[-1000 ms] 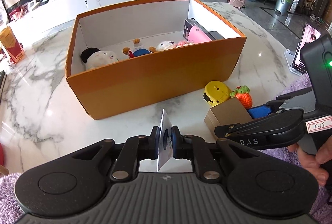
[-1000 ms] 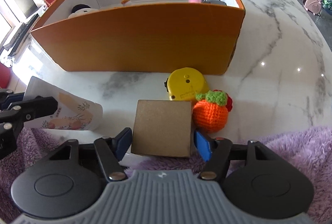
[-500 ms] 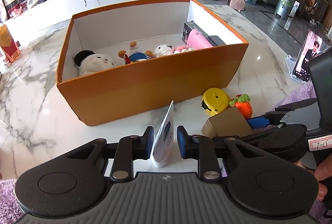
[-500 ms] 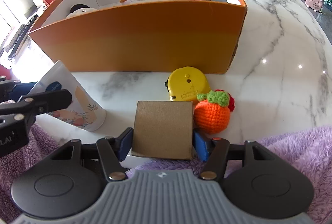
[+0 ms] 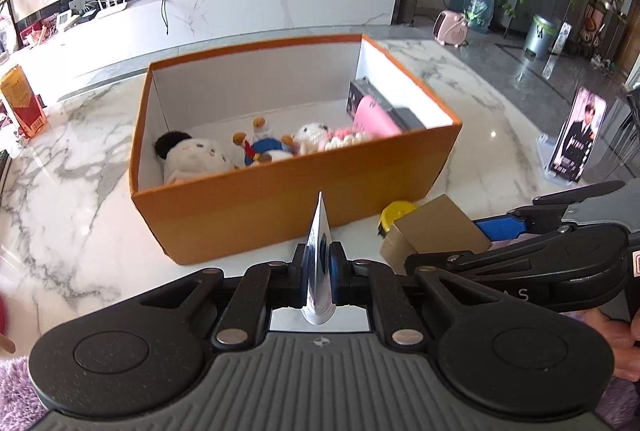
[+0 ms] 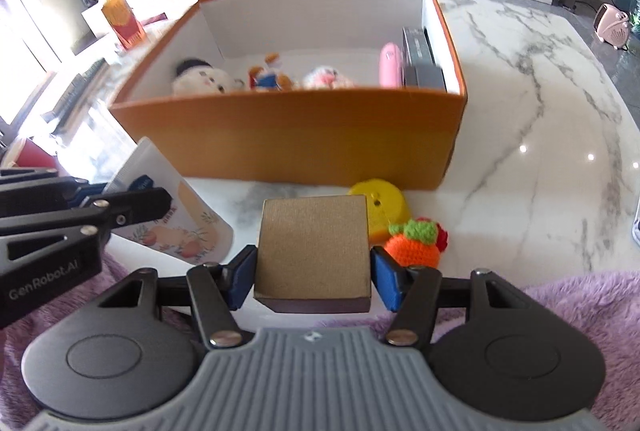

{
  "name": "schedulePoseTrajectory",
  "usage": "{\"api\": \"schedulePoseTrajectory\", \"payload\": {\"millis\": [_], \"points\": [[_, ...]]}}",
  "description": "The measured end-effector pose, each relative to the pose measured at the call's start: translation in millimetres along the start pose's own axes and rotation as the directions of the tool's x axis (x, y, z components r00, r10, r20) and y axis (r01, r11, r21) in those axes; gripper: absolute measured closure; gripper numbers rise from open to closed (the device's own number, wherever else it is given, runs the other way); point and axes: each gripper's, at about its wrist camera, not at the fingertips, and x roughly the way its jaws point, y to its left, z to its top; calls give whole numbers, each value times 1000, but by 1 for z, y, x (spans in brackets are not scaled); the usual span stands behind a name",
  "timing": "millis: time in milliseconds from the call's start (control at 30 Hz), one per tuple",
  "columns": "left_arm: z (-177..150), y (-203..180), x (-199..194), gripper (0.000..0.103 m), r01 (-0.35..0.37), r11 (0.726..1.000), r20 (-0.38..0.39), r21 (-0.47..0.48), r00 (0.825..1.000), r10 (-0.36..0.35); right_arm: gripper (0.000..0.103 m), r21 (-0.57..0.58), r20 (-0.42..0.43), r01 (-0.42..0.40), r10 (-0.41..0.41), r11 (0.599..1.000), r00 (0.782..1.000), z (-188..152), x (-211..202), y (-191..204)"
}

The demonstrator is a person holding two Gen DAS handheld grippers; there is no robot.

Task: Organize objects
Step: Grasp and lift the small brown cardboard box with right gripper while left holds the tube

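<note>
Both claws have risen since before, the left claw (image 5: pixel 319 263) pinching the flat pouch (image 5: pixel 318 255), the right claw (image 6: pixel 313 271) clamping the brown box (image 6: pixel 313 251).

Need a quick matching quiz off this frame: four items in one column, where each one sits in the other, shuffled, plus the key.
Items:
1. flat printed pouch
2. brown cardboard cube
3. pink case
4. crocheted orange

Places:
A. on the marble table, beside the yellow tape measure
B. pinched in the left gripper
C. inside the orange box, at its right end
D. clamped in the right gripper

Pairs: 1-B, 2-D, 3-C, 4-A
</note>
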Motion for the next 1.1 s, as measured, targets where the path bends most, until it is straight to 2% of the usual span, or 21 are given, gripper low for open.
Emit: {"api": "schedulePoseTrajectory", "payload": {"millis": [200, 367, 600, 800, 967, 1100], "points": [[28, 7, -22, 91, 52, 999, 47, -13, 998, -51, 41, -40, 93, -45, 48, 998, 994, 28, -31, 6], [58, 19, -29, 91, 88, 996, 88, -34, 993, -84, 41, -51, 146, -75, 82, 996, 986, 60, -41, 7], [98, 35, -14, 91, 67, 997, 127, -25, 990, -63, 41, -72, 187, -82, 94, 994, 978, 101, -34, 5], [124, 52, 16, 91, 57, 998, 117, -37, 992, -52, 41, -87, 157, -101, 114, 991, 981, 139, -8, -7], [142, 68, 40, 91, 52, 996, 122, -74, 992, -43, 41, -23, 102, -174, 176, 984, 979, 180, 18, -30], [152, 80, 59, 91, 42, 994, 117, -98, 993, -31, 41, -4, 51, -177, 177, 984, 983, 207, 48, -40]]}}
